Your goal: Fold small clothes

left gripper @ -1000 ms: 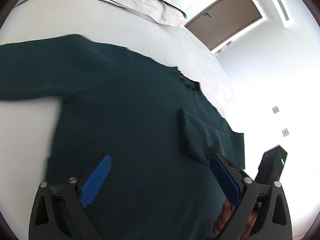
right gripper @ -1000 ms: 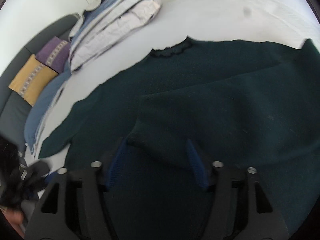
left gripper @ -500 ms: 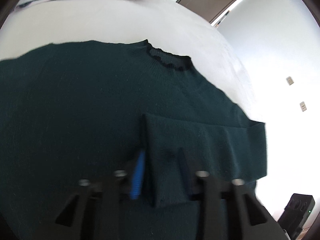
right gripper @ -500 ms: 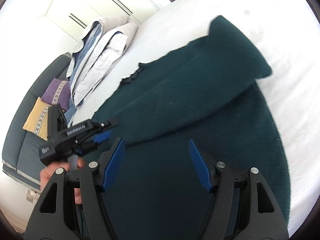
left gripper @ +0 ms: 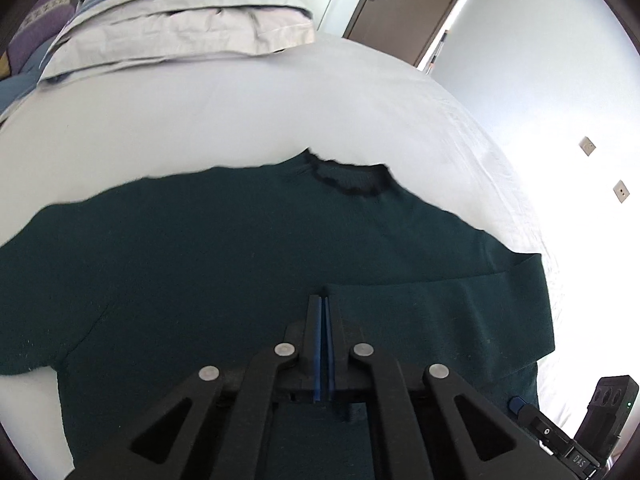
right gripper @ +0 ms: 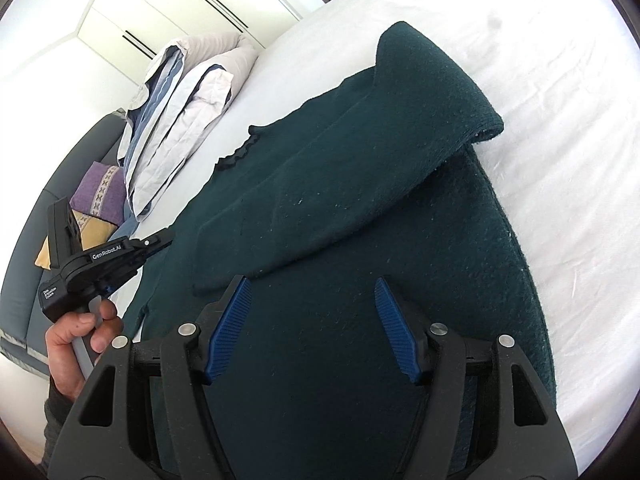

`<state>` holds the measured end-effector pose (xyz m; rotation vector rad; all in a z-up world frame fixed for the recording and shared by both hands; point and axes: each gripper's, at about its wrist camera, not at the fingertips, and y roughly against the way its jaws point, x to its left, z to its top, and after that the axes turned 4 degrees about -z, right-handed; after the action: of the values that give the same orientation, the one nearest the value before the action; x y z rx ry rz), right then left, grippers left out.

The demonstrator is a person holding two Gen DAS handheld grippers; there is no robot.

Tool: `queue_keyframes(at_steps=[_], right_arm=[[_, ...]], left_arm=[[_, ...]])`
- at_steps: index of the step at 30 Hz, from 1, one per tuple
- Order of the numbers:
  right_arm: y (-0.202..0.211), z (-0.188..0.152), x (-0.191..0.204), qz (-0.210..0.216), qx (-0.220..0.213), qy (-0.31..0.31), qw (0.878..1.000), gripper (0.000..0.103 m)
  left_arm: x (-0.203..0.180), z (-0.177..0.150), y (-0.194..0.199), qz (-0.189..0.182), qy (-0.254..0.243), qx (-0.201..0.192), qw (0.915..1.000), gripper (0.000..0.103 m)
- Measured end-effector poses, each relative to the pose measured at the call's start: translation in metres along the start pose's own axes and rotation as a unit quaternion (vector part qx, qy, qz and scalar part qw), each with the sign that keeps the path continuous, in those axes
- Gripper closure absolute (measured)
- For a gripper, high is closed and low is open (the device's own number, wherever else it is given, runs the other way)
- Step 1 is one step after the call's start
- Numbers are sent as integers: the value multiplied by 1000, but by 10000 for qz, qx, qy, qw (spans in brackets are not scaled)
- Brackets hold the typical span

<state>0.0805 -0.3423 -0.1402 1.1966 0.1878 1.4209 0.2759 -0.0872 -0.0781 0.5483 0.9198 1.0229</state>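
A: Checking sweater (left gripper: 224,264) position. Lying flat on the white bed sheet (left gripper: 248,112), dark green, frilled neckline (left gripper: 348,178) pointing away toward the stacked bedding (left gripper: 180,28).

B: Confirming from right wrist view. Sleeve (right gripper: 360,176) lying folded across the body of the sweater, cuff end sitting just ahead of the right gripper (right gripper: 312,312).

A: Left gripper (left gripper: 324,304) status?

B: Sitting fully closed, blue pads pressed together, nothing visibly pinched between them. Tips hovering right at the near edge of the folded sleeve, over the sweater's body. Touching or not: cannot tell.

A: Right gripper?

B: Jaws standing apart, roughly mid-width, nothing between the pads. Hanging over the lower body of the sweater, folded sleeve edge just beyond the left fingertip. Not gripping fabric.

A: Left hand (right gripper: 80,344) showing anywhere?

B: Showing in right wrist view, wrapping the handle of the left gripper, off the sweater's left side, near the sheet edge. Grey sofa (right gripper: 24,280) with purple and yellow cushions sitting behind it.
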Motion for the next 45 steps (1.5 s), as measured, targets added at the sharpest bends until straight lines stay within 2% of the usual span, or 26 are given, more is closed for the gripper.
queue_keyframes(at_steps=[1, 3, 4, 5, 7, 8, 9, 11, 14, 21, 27, 30, 33, 36, 39, 40, 42, 45], right_arm=[[-1, -1, 0, -10, 3, 9, 10000, 41], [-1, -2, 0, -12, -6, 22, 10000, 39], [-1, -2, 0, -31, -12, 25, 10000, 39], [0, -3, 1, -46, -15, 33, 10000, 39], [1, -3, 1, -51, -30, 61, 10000, 39], [1, -4, 1, -49, -35, 75, 10000, 39], [2, -5, 1, -46, -44, 91, 9999, 39], [3, -6, 1, -54, -63, 109, 9999, 40], [3, -8, 1, -76, -85, 135, 9998, 41], [3, -7, 2, 4, -44, 51, 10000, 43], [12, 7, -16, 269, -78, -628, 9976, 42], [9, 21, -26, 594, -95, -1159, 9914, 42], [1, 36, -33, 615, -193, -1469, 9870, 40], [-9, 50, -48, 842, -259, -1964, 9766, 41], [-5, 59, -65, 676, -625, -2248, 9700, 41], [-2, 60, -75, 703, -702, -2410, 9654, 43], [-2, 57, -93, 919, -684, -2744, 9548, 58], [-1, 52, -104, 882, -728, -2722, 9554, 76]], left_arm=[[-1, -2, -2, -12, -52, 47, 10000, 99], [-4, -9, -9, -61, -60, 172, 9998, 67], [-6, -12, -12, -177, 5, 185, 9997, 47], [-7, -15, -13, -199, 40, 140, 9997, 43], [-12, -18, -22, -238, 58, 242, 9994, 45], [-15, -20, -28, -335, 83, 333, 9989, 58], [-18, -21, -32, -341, 54, 419, 9985, 64], [-24, -23, -38, -208, -69, 458, 9987, 84], [-26, -22, -34, -227, -57, 411, 9989, 94], [-22, -10, 5, -196, -156, -151, 9996, 95], [19, 2, 12, -82, 195, -376, 9991, 95], [31, 4, 8, -43, 309, -404, 9987, 95], [35, 2, 5, -12, 370, -442, 9983, 95], [38, -3, 4, 19, 389, -449, 9982, 95], [43, -9, -2, 60, 459, -388, 9982, 95], [45, -11, -3, 54, 475, -375, 9981, 95], [46, -13, -6, 61, 479, -366, 9982, 95], [45, -14, -10, 76, 474, -369, 9982, 95]])
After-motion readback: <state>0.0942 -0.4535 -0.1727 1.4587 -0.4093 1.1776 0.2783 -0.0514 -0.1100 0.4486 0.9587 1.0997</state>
